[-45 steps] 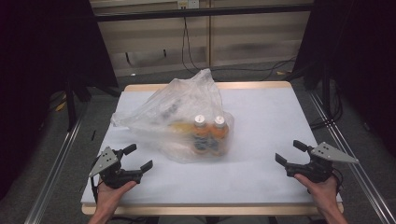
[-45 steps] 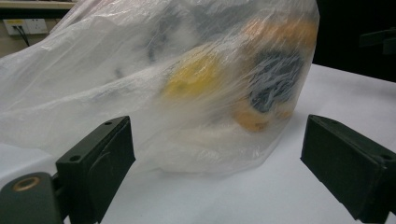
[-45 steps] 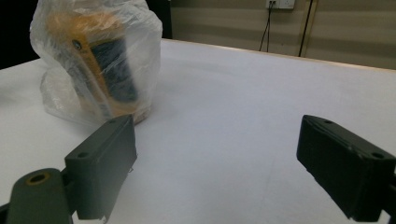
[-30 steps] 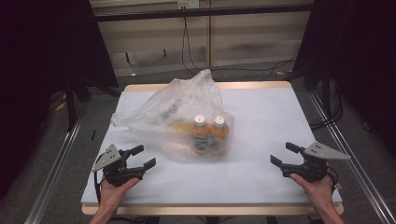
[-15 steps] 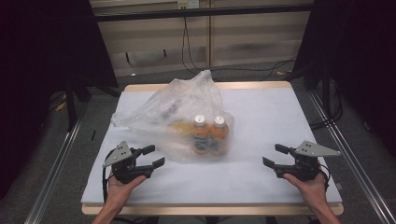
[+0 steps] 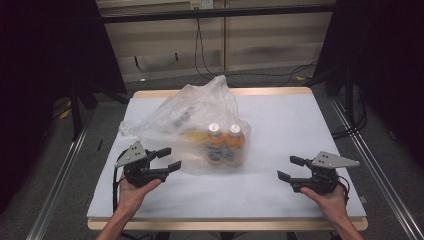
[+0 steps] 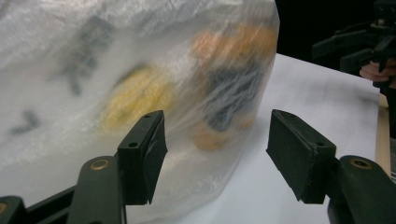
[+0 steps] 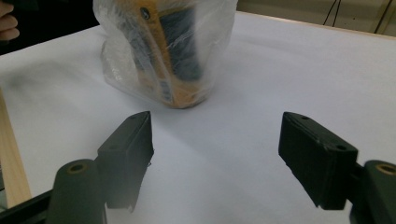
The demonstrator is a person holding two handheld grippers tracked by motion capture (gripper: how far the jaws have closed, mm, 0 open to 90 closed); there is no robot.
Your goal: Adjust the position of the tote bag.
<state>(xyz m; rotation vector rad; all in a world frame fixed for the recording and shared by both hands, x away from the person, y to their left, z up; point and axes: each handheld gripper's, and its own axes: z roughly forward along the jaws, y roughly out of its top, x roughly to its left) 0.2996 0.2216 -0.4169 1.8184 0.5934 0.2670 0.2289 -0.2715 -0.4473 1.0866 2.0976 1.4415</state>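
We see a clear plastic bag [image 6: 192, 120] lying on the white table cover [image 6: 295, 125], a little left of the middle, its crumpled top rising toward the far edge. Inside it, at its right end, stand two orange bottles [image 6: 224, 142] with white caps, side by side and upright — their labels blurred through the film. Something yellow-orange lies deeper in the bag, to their left; we cannot tell what it is.

The left gripper [image 6: 165, 159] is held in the person's left hand [image 6: 134, 192] at the near left of the table, its jaws pointing at the bag's near-left side. In the left gripper view the jaws [image 7: 212, 158] stand partly open and have just been closing a little; the bag's lower edge sits right in front of them and partly between them, but the pads do not press on it. We cannot tell whether the left pad already brushes the film.

The right gripper [image 6: 291, 168] rests in the right hand [image 6: 330, 200] at the near right — well apart from the bag. Its jaws have just been closing slightly, yet they stand wide open with nothing between them; in the right gripper view [image 8: 215, 154] only bare table cover lies between the pads, with the bag and its bottles farther off.
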